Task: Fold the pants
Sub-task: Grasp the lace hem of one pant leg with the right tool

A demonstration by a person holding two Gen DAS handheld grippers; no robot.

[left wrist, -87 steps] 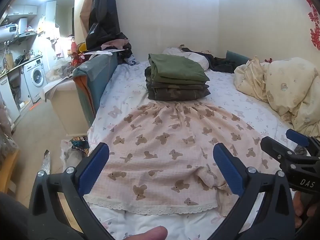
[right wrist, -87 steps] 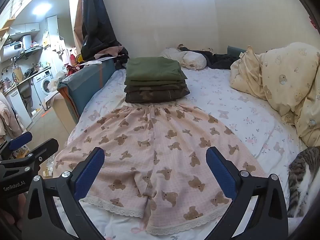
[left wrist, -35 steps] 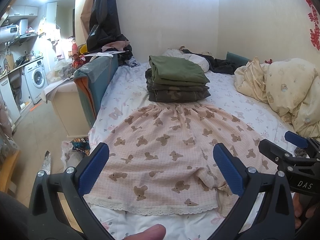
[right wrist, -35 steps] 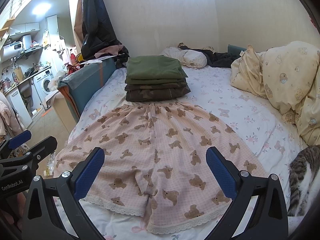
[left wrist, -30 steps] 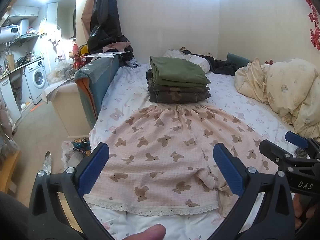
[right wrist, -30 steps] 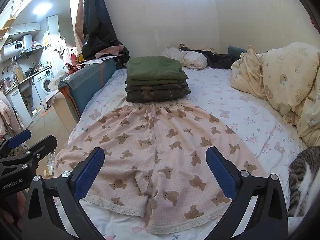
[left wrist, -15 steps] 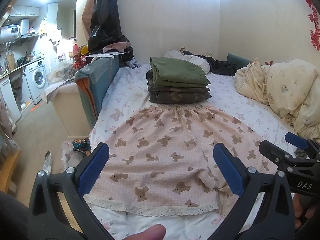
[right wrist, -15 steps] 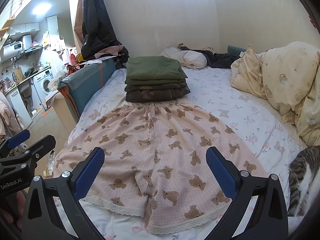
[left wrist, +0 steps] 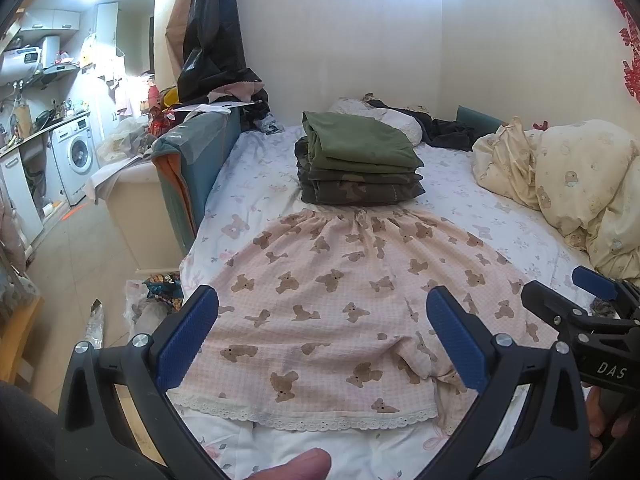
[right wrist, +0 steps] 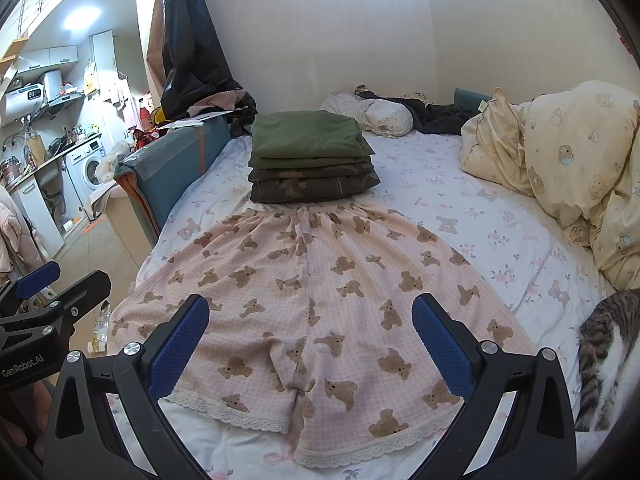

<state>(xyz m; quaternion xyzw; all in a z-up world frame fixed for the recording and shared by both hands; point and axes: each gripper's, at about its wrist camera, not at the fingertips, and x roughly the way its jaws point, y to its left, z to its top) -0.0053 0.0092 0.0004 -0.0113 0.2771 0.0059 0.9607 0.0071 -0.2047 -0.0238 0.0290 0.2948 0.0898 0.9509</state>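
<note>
Bed with floral sheet; pink bear-print shorts spread flat, stack of folded pants touching the waistband, cream duvet right, tabby cat at edge.

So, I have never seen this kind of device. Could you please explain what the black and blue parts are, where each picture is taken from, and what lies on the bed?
A person holds one hand tool in each hand; there is no robot arm. Each tool has two black fingers with blue pads and a camera looking forward between them. One picture comes from the left gripper, the other from the right gripper. Both are open and hold nothing. On the bed lie pink shorts with bears, spread flat and unfolded. Behind their waistband stands a stack of folded green and camouflage clothes. A cream duvet is on the right, and a striped cat sits at the edge.
</note>
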